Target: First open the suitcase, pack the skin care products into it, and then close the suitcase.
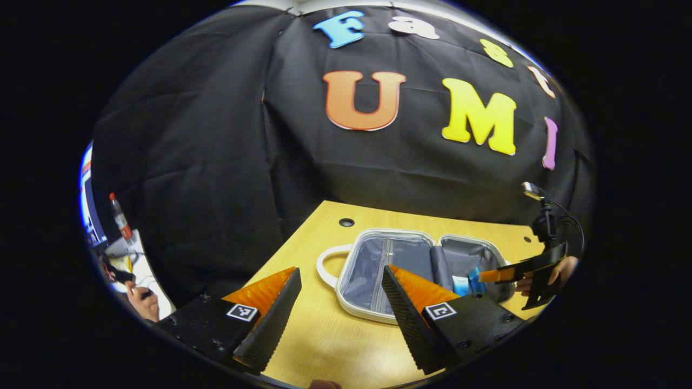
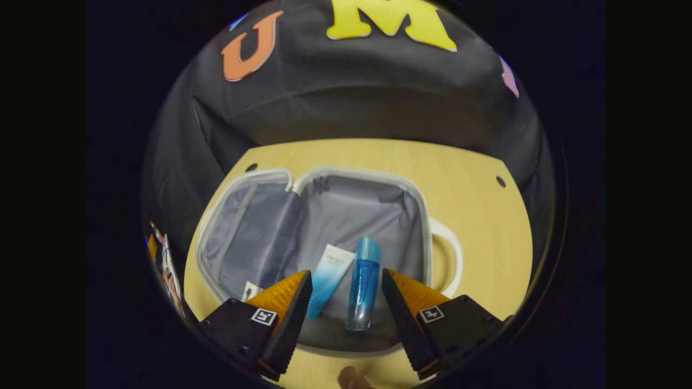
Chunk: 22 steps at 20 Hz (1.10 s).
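My right gripper [image 2: 346, 302] hangs spread over the open suitcase [image 2: 416, 205]; tube [image 2: 330, 275] and bottle [image 2: 365, 283] lie packed near its front wall, ready for closing.

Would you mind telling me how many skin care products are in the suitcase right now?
2, side by side in the suitcase half with the handle: a tube and a bottle just beside it. The right gripper fingers may hide others.

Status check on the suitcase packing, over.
Both claws open, holding nothing: left claw, right claw. Suitcase open flat on table; tube and blue bottle inside. Nothing blocking the lid.
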Each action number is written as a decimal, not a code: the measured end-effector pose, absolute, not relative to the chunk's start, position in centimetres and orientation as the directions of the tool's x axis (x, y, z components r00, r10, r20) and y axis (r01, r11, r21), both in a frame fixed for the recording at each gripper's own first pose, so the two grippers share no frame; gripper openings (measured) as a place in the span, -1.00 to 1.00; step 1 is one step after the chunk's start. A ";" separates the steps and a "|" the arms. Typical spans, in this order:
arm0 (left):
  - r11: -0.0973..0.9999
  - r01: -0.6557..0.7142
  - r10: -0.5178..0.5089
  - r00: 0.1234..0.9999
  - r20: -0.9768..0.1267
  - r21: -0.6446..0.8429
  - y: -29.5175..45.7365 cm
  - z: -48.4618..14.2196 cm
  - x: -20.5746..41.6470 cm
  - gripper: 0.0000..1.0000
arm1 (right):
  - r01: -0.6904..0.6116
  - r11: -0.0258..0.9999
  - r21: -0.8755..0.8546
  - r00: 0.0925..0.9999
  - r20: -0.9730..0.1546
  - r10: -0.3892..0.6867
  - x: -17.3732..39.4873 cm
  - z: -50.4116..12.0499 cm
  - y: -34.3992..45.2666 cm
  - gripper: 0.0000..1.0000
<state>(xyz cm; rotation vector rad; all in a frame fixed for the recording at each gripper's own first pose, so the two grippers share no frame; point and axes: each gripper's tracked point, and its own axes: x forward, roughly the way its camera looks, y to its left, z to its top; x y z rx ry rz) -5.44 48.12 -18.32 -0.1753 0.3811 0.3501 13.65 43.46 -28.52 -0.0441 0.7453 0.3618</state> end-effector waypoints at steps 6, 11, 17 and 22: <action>0.788 -0.404 0.184 0.875 -0.448 -0.465 53.2 -24.8 -1.0 0.97 | -0.420 0.905 -0.063 0.832 -0.425 0.356 10.4 -15.7 39.5 0.53; 0.450 -0.376 0.036 0.914 -0.404 -0.810 56.0 -30.1 3.8 0.97 | -0.371 0.916 -0.155 0.908 -0.268 0.322 6.6 -9.1 33.9 0.58; 0.167 -0.309 0.006 0.950 -0.313 -0.936 56.5 -31.7 5.0 1.00 | -0.270 0.939 -0.214 0.952 -0.207 0.226 4.2 -7.4 28.0 0.58; 0.140 -0.318 -0.048 0.944 -0.327 -0.938 55.7 -33.0 6.1 0.31 | -0.201 0.960 -0.193 0.966 -0.199 0.162 4.2 -7.4 24.5 0.58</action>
